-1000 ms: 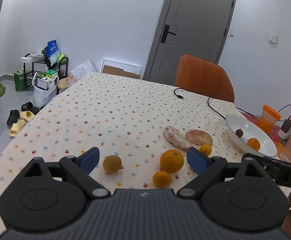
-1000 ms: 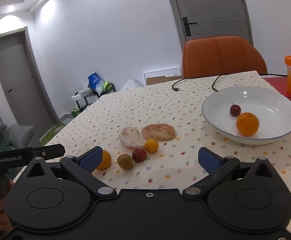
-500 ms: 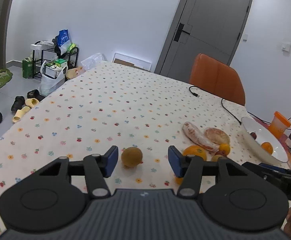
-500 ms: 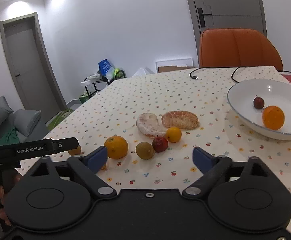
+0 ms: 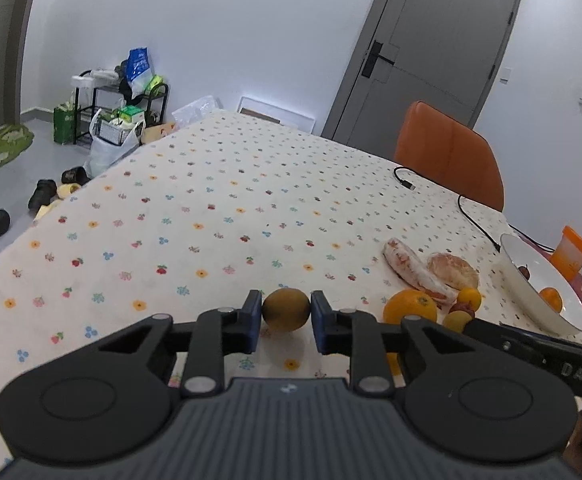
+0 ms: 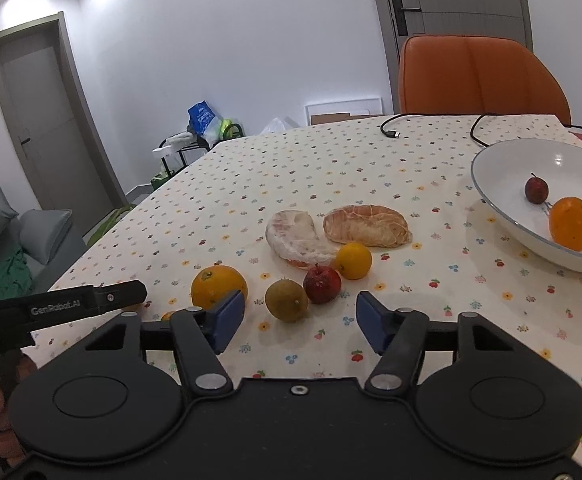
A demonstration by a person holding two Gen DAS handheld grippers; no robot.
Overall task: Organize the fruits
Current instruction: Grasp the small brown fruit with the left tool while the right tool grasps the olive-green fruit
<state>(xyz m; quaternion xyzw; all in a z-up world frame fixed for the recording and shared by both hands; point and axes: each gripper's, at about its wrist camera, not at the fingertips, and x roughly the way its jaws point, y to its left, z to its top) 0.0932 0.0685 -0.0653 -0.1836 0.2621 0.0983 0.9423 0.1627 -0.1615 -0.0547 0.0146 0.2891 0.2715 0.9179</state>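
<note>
My left gripper (image 5: 286,316) is shut on a brownish-yellow round fruit (image 5: 286,309), just above the flowered tablecloth (image 5: 211,216). My right gripper (image 6: 301,322) is open and empty, its blue pads either side of a brownish fruit (image 6: 286,300) and a red apple (image 6: 322,284) just ahead. A large orange (image 6: 219,285), a small orange (image 6: 353,261) and two peeled pomelo pieces (image 6: 297,238) (image 6: 367,226) lie beyond. The white bowl (image 6: 503,216) at right holds an orange (image 6: 572,223) and a small dark red fruit (image 6: 536,189).
An orange chair (image 6: 479,76) stands at the table's far side. A black cable (image 6: 431,122) lies on the far cloth. An orange cup (image 5: 573,252) and a charger stand beyond the bowl (image 5: 539,284) in the left wrist view. Shoes and a rack are on the floor at left.
My left gripper has closed from wide open onto the brownish-yellow fruit. My right gripper has moved left and closer to the loose fruits, with its jaws narrowed but still open.
</note>
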